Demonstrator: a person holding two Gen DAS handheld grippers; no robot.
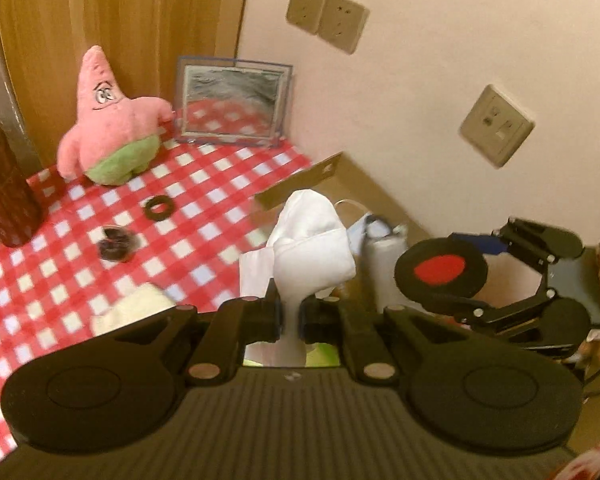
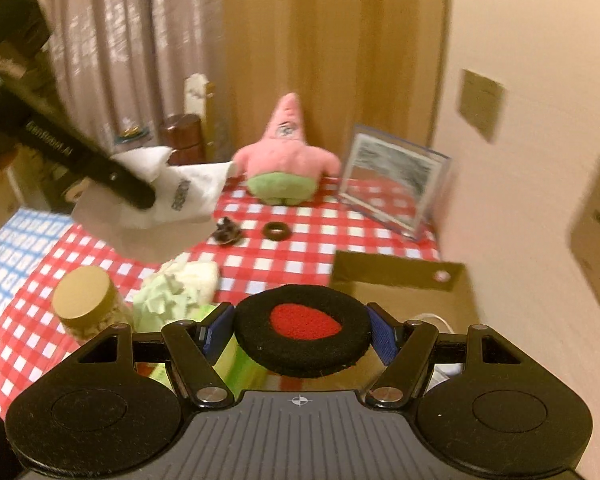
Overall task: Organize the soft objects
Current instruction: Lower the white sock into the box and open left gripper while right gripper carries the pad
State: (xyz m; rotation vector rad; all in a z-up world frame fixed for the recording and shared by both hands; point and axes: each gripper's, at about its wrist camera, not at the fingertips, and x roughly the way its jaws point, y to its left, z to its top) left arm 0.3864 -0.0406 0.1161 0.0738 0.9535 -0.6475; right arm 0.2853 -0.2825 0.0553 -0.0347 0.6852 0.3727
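Fingers (image 1: 274, 312) pinching white cloth (image 1: 310, 240), raised

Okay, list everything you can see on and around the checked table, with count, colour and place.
Pink star-shaped plush toy: one, pink with green shorts, back of table.
Clear acrylic picture frame: one, blue-edged, right of the plush.
Small black ring: one, mid-table.
Dark crumpled item: one, beside the ring.
Red-and-white checked tablecloth: one, covering the table.
Open cardboard box: one, brown, right of table.
Gold-lidded jar: one, near edge.
White soft cloth pouch: one, held.
Black round foam pad: one, red centre, held.
Left gripper: shut on pouch.
Right gripper: shut on pad.
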